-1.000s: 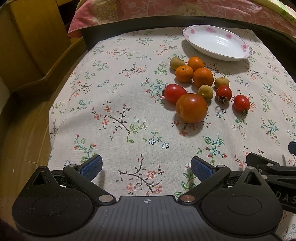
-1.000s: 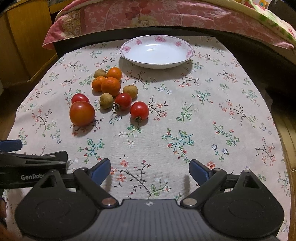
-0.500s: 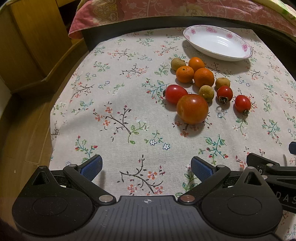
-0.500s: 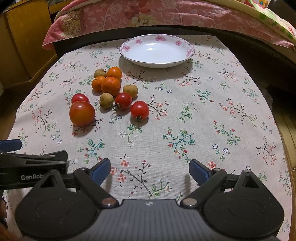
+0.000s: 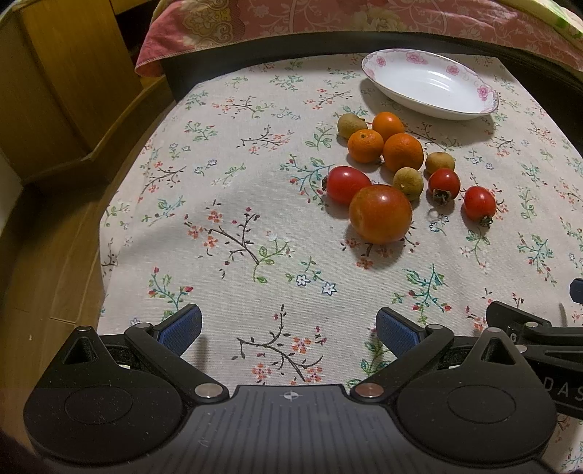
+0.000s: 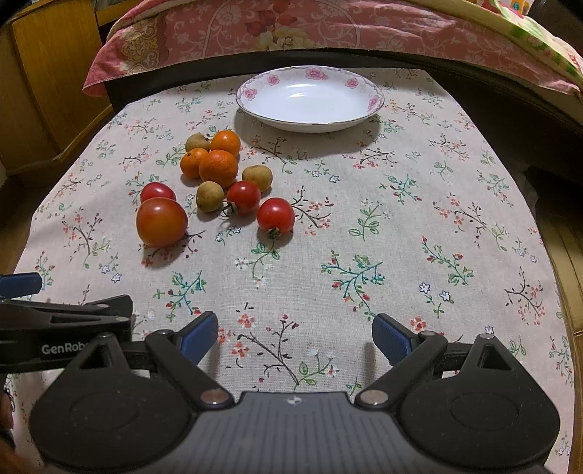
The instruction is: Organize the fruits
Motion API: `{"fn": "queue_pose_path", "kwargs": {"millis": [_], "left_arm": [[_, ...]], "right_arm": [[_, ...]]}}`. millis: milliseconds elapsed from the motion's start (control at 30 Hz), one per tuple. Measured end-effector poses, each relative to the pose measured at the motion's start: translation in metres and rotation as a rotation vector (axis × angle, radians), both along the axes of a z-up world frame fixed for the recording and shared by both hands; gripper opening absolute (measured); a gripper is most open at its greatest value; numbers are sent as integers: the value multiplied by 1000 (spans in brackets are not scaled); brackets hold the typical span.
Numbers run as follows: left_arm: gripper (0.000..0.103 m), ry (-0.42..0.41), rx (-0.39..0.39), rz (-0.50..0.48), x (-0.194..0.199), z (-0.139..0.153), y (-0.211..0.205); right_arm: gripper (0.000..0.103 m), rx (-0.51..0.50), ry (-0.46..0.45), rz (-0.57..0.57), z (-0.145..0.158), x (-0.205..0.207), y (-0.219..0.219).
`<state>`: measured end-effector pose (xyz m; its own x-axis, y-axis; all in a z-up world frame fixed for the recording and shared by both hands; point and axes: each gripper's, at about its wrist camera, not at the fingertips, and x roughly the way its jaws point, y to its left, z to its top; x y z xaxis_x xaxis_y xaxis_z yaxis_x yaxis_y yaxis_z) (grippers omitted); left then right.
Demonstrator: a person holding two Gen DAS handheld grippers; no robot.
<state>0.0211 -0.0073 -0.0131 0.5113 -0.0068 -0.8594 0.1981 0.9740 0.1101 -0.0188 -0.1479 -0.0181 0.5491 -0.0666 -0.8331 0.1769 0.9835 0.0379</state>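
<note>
A cluster of fruit lies on the floral tablecloth (image 5: 237, 226): a large tomato (image 5: 380, 214) (image 6: 161, 222), small red tomatoes (image 5: 479, 202) (image 6: 276, 215), three oranges (image 5: 402, 152) (image 6: 218, 168) and brown longans (image 5: 408, 183) (image 6: 209, 196). Behind the fruit stands a white plate (image 5: 484, 96) (image 6: 251, 93) with pink flowers, nothing in it. My left gripper (image 5: 288, 328) hovers open near the table's front, well short of the fruit. Beside it, my right gripper (image 6: 293, 333) is open too, with nothing between its fingers.
A pink floral bedspread (image 6: 291, 29) hangs over the dark frame behind the table. Wooden furniture (image 5: 54, 91) stands at the left, close to the table's edge. The right half of the tablecloth (image 6: 437, 218) carries no objects.
Both views have crept slightly forward toward the fruit. Fruit and plate have not moved, and both grippers stay open.
</note>
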Motion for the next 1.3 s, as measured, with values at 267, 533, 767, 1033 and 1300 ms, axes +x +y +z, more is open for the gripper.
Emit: {"fn": "queue_pose_path", "kwargs": {"millis": [267,533,767,1033,1300], "left_arm": [[103,1,3,-1,0,0,0],[103,0,11,-1,1,-1,1],[103,-3,16,-3,1,-1,2],[103,-18,34,-18,2,3,1],[102,-134,42,-110,4,21,0]], "right_arm": [[91,-1,4,1,0,1,0],[91,0,9,1,-1,2,1],[91,1,10,1,-1,2,1],[90,-1,1,12,1,2,2],[80,-38,-77,111,14,10,4]]}}
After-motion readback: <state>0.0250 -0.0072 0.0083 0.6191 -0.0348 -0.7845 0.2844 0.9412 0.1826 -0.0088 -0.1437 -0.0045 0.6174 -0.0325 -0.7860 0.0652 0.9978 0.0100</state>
